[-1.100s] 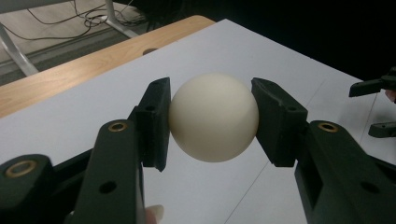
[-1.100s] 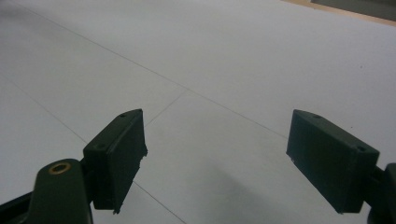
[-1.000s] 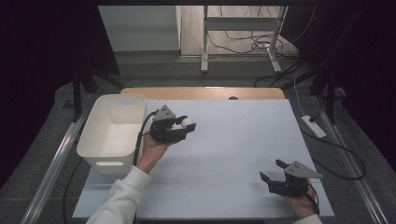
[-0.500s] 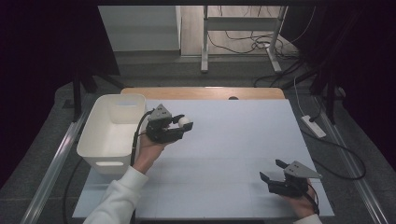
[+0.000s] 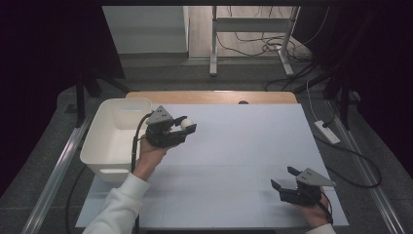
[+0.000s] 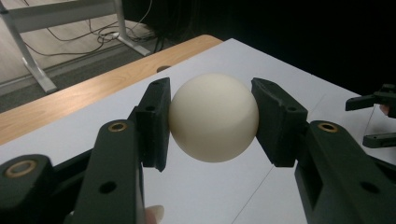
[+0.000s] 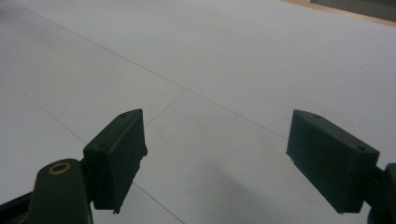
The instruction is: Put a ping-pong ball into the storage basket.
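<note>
Squeezing a cream ball (image 6: 213, 117), the left gripper (image 5: 187, 126) hangs just right of the white bin (image 5: 113, 139). Up close, its fingers (image 6: 156, 122) press both sides, hiding the ball's edges. The right gripper (image 5: 283, 178) fingers stand apart over the counter (image 5: 243, 146).

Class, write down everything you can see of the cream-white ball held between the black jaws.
The cream-white ball is round, smooth and matt, with no markings, and looks like plastic. The left gripper is shut on it, one black pad pressing each side. It hangs above the white table, just right of the white plastic bin, touching nothing else.
</note>
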{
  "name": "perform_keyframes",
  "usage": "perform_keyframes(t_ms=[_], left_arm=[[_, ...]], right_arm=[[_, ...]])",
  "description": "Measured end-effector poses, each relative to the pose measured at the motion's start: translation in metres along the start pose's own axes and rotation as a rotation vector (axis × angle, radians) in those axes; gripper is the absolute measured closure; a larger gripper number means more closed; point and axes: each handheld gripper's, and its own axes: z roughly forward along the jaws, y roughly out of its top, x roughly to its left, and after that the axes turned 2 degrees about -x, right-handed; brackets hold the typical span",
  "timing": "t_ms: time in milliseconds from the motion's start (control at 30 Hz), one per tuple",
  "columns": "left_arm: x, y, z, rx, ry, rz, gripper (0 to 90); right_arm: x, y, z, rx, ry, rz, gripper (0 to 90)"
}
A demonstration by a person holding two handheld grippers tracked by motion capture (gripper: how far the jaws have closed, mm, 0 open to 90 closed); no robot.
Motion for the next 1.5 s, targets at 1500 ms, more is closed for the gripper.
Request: perform_keyframes(t_ms=[1500], left_arm=[[0.037,0.006,-0.046,-0.042,0.137,-0.036,50.1]], right_arm=[[0.000,0.000,0.001,0.003,-0.005,-0.002,19.4]])
